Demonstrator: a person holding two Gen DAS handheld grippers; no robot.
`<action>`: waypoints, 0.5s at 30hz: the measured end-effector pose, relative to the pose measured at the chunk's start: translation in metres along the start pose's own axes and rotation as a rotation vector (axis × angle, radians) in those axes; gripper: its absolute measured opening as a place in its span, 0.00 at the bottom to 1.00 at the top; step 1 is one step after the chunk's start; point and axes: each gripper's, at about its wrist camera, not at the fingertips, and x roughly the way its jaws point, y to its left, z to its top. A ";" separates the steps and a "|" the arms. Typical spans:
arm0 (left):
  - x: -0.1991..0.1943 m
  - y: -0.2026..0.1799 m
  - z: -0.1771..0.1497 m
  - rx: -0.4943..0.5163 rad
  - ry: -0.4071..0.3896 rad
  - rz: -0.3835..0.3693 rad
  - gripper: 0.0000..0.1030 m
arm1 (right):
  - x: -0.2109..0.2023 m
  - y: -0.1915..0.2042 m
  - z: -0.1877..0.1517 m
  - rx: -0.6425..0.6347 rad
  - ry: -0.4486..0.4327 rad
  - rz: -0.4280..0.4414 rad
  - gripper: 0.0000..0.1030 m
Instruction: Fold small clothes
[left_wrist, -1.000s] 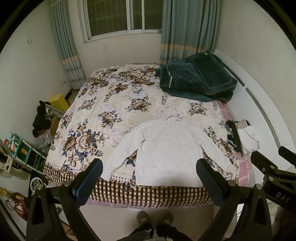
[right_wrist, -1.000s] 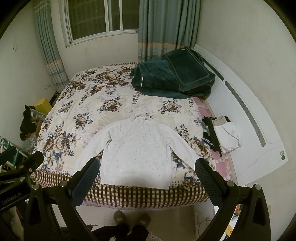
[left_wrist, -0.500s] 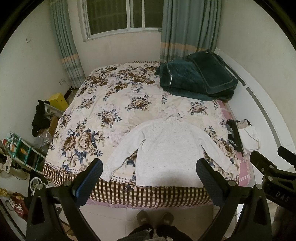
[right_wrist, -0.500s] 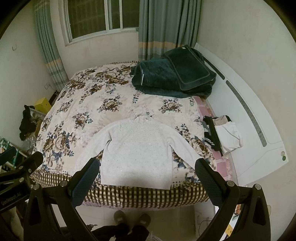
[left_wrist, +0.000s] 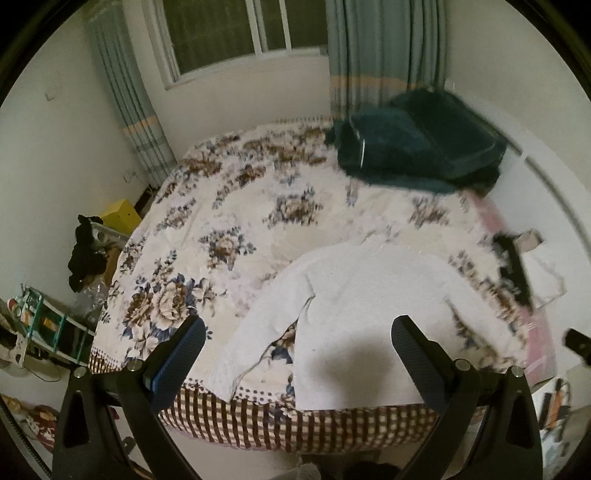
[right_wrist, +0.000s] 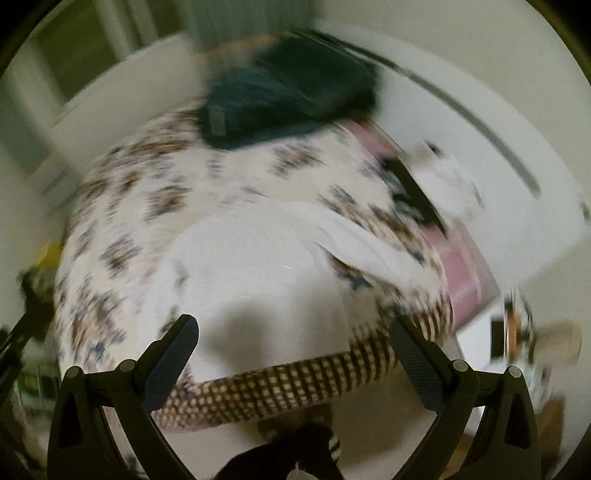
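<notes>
A white long-sleeved sweater (left_wrist: 373, 295) is lying flat on the floral bedspread (left_wrist: 221, 236), hem toward the checked edge of the bed nearest the tongs, collar pointing away from them, so its long axis is running straight ahead of both tools. Both sleeves are angling out and down toward the near edge.

The left gripper (left_wrist: 297, 350) is hanging above the hem with its fingers spread wide and nothing between them; the sweater's left sleeve (left_wrist: 266, 328) is sitting just ahead of its left finger, so this hand looks nearer that sleeve. The right gripper (right_wrist: 293, 350) is likewise spread and empty, though its view is heavily smeared; the sweater (right_wrist: 258, 266) body is lying directly ahead and the right sleeve (right_wrist: 365, 247) is trailing off toward its right finger.

A likely opening is each hand taking the sleeve on its own side. Folded clothes (left_wrist: 532, 269) and a dark green blanket (left_wrist: 413, 147) are lying farther off, well apart from the sweater.
</notes>
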 end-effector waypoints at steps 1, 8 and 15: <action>0.017 -0.005 -0.002 0.012 0.022 0.014 1.00 | 0.025 -0.021 0.004 0.057 0.027 -0.020 0.97; 0.145 -0.056 -0.012 0.050 0.165 0.075 1.00 | 0.226 -0.185 0.026 0.453 0.199 -0.055 0.65; 0.282 -0.100 -0.029 -0.004 0.319 0.124 1.00 | 0.433 -0.326 0.032 0.777 0.310 -0.054 0.67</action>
